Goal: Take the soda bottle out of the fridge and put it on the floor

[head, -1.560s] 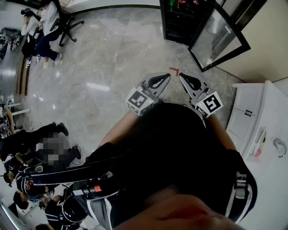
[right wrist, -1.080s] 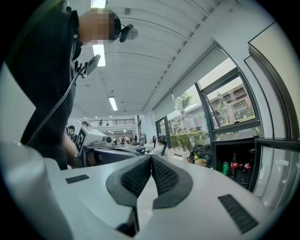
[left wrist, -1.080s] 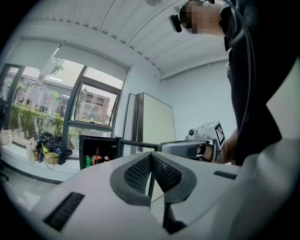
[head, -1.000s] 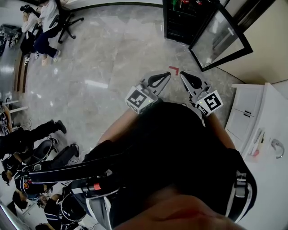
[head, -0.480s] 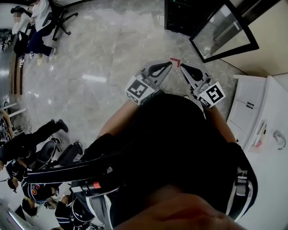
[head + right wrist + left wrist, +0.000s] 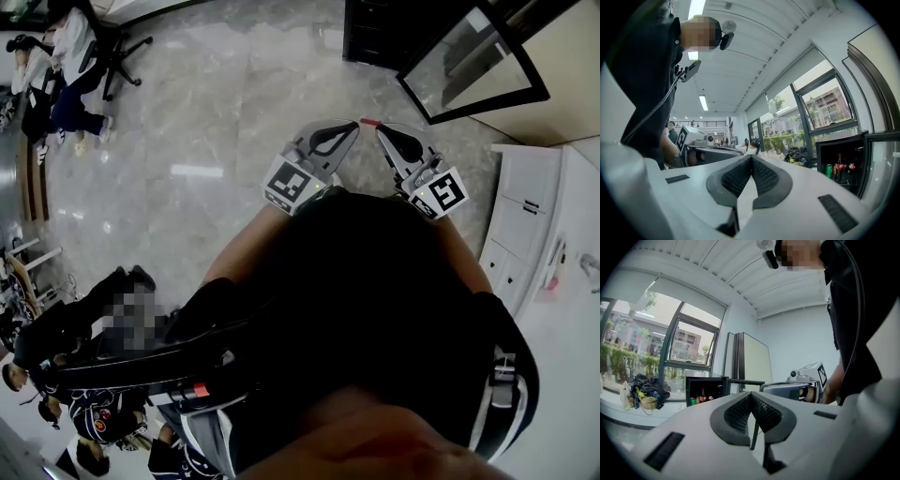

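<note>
Approach phase, head view with both gripper views. The small black fridge (image 6: 375, 37) stands at the far edge of the grey marble floor (image 6: 234, 112), with its black-framed glass door (image 6: 473, 61) swung open to the right. A white cabinet (image 6: 525, 216) flanks the path on the right.

Compared with the preceding frames, the fridge and door have slid toward the far edge of the head view. The red tape mark (image 6: 370, 122), earlier ahead of the tools, now lies at their tips. Both grippers have travelled forward together, so the person is judged to be walking up to the fridge, with the reach not yet begun.

The left gripper (image 6: 354, 127) and the right gripper (image 6: 380, 129) are held side by side and roughly level. Each has its ribbed pads clenched tip to tip on nothing. By judgement, one will have to open before any grasp.

The soda bottle (image 6: 839, 167), dark with a red band, stands upright on a fridge shelf just right of a green can (image 6: 828, 170). It is untouched and well apart from both tools.

Writing: the bottle's red label is too small to read. The marker cubes (image 6: 292, 185) show only black-and-white square patterns.
</note>
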Demonstrator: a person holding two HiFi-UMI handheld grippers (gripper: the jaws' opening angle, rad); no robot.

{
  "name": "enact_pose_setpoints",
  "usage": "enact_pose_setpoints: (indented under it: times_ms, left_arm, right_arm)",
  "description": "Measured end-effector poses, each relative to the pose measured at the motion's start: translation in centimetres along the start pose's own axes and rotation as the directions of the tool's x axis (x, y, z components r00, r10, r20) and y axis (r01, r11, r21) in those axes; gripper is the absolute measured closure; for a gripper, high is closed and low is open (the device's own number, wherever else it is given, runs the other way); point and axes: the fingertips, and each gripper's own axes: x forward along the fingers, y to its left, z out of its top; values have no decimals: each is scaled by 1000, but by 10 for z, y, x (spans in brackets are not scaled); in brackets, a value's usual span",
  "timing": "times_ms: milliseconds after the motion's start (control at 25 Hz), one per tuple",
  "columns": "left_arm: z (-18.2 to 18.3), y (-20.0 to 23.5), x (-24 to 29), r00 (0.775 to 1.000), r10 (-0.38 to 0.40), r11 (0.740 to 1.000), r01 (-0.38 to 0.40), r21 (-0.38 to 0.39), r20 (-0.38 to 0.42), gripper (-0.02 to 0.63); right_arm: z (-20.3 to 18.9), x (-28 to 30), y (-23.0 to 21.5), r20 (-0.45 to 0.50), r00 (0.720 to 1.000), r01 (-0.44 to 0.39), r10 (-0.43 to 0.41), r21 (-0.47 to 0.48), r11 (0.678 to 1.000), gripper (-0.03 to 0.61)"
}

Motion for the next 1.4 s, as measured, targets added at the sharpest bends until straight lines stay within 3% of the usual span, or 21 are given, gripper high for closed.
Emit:
enact_pose_setpoints:
  times_ms: [240,600,920,1400]
  left_arm:
    - [1,15,2,1000,-15,999,15,35,-6,609]
    - [2,29,19,1000,-8,1000,8,-1,-2,609]
    - [9,57,76,999,40,999,-41,-11,-13,609]
    - [22,105,192,994,109,994,-109,-16,-24,609]
  right_arm:
    - [-8,15,-1,-9,1000,5,-5,9,1000,566]
    - [-3,17,-34,-12,999,32,-32,-7,999,566]
    - [4,22,-100,-6,1000,-8,8,0,1000,566]
    - [7,23,-234,-26,998,-56,56,13,998,566]
